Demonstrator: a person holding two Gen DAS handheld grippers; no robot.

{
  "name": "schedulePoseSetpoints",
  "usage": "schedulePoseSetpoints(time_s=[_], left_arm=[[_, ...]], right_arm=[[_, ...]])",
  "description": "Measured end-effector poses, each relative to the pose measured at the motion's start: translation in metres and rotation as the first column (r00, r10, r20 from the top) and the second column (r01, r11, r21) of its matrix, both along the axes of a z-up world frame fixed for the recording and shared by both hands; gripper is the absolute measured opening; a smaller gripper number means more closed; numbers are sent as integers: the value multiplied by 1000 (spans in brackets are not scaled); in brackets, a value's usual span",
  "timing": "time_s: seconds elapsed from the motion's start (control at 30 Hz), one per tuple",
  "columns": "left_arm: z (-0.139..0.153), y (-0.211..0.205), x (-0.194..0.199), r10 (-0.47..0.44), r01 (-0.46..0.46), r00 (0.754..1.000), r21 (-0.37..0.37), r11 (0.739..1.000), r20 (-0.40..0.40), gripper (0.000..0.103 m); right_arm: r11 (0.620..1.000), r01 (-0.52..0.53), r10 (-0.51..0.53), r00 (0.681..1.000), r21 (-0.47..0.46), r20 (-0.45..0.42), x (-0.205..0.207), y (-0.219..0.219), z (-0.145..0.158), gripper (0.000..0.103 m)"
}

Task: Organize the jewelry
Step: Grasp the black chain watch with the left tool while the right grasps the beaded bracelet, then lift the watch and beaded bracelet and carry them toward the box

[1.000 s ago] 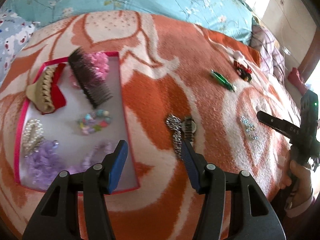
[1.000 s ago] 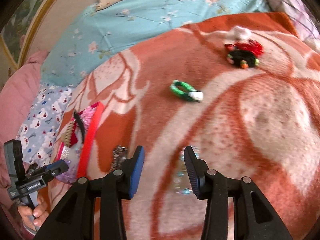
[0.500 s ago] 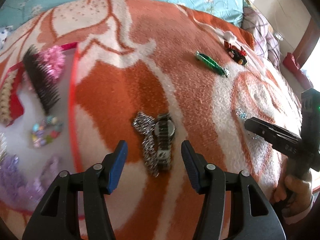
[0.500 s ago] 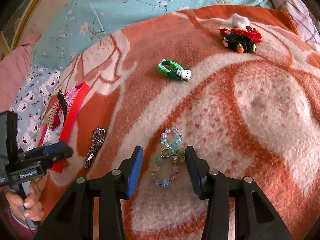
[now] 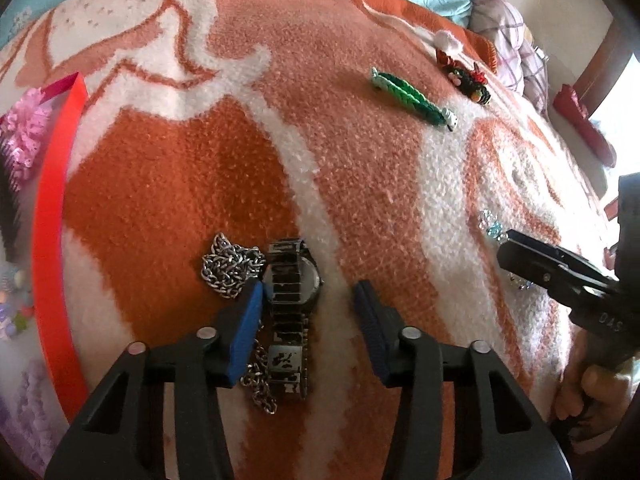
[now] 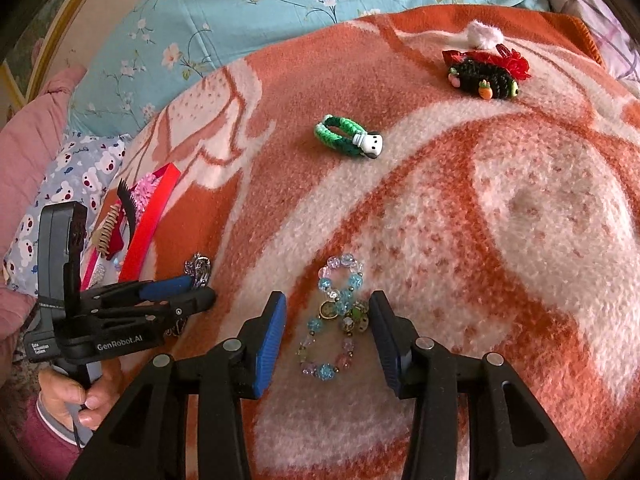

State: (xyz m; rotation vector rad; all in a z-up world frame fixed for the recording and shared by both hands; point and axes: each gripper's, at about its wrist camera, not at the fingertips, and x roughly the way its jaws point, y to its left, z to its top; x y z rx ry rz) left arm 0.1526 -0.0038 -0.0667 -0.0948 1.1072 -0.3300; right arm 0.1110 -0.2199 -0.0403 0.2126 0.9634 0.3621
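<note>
Two open grippers each straddled a piece: the left gripper [image 5: 308,300] had the watch [image 5: 291,304] lengthwise between its fingers, nearer the left one, while the right gripper [image 6: 328,320] framed the bead bracelet [image 6: 334,316].

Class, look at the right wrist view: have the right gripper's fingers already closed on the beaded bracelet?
No, the right gripper is open, its blue pads standing either side of the beaded bracelet on the blanket.

Chain [image 5: 234,266]: partly hidden behind my left finger [image 5: 244,326].
Tray [image 5: 48,240]: cut off at frame's left edge.
Beaded bracelet [image 5: 493,229]: mostly hidden behind my right gripper [image 5: 516,248].
</note>
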Motion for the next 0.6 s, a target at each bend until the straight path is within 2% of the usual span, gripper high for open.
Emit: schedulePoseSetpoints(time_s=[0.1,0.2,0.23,0.27,0.3,0.4,0.6], left_arm=[[-3,3,2,-13,13,1000,-26,1000,-4,29],[-3,5,3,-21,21,1000,-41,999,-2,29],[-2,5,2,-23,23,1000,-35,999,2,28],[0,4,0,-27,27,1000,-22,999,9,28],[1,2,-2,-31,31,999,-11,999,15,28],[8,-4,-8,-44,44,998,10,999,33,28],[26,-4,-21,-38,39,997,-6,999,72,28]], right_arm=[[1000,0,0,1000,-2,1,1,0,-1,44],[1000,2,-2,1000,-11,5,1,2,-2,42],[1000,5,-5,1000,-20,7,1,2,-2,33],[999,14,-14,1000,-31,8,1,2,-2,17],[1000,16,-16,1000,-25,4,2,0,-3,14],[1000,14,-14,1000,-8,4,1,-1,-2,12],[1000,-5,5,1000,7,30,-5,4,8,12]])
